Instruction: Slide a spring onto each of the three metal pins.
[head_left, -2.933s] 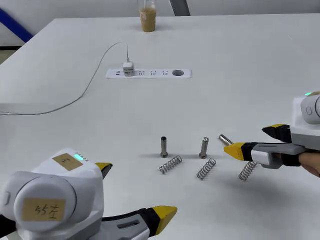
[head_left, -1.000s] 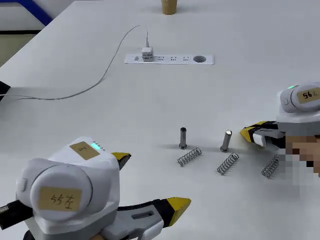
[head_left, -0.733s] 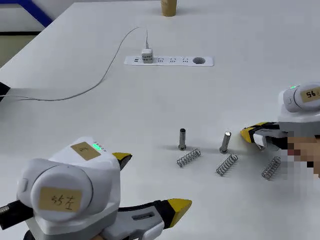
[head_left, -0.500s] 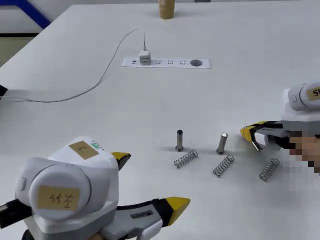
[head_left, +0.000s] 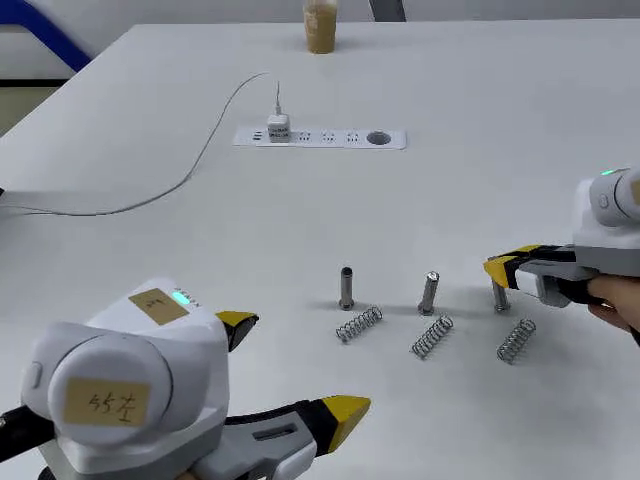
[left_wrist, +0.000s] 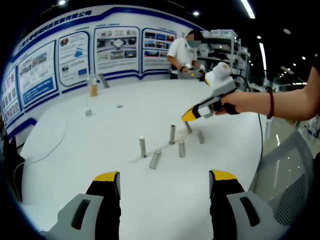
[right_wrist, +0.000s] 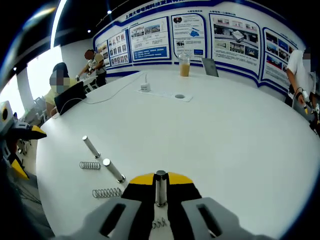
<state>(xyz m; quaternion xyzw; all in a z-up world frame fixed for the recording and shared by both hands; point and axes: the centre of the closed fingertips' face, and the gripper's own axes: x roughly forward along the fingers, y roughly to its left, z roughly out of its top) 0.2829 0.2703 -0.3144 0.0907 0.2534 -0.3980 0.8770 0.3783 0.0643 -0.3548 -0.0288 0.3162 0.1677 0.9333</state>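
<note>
Yellow-tipped right gripper is clamped on the third pin, which stands about upright with its foot at the white table. Left gripper has its jaws wide apart, holding nothing, low and near the person. Left pin and middle pin stand free. Left spring, middle spring and right spring lie flat just before them. Power strip and cup sit far back. Poster wall is behind. Half a second ago the third pin hung tilted; now it's straight.
</note>
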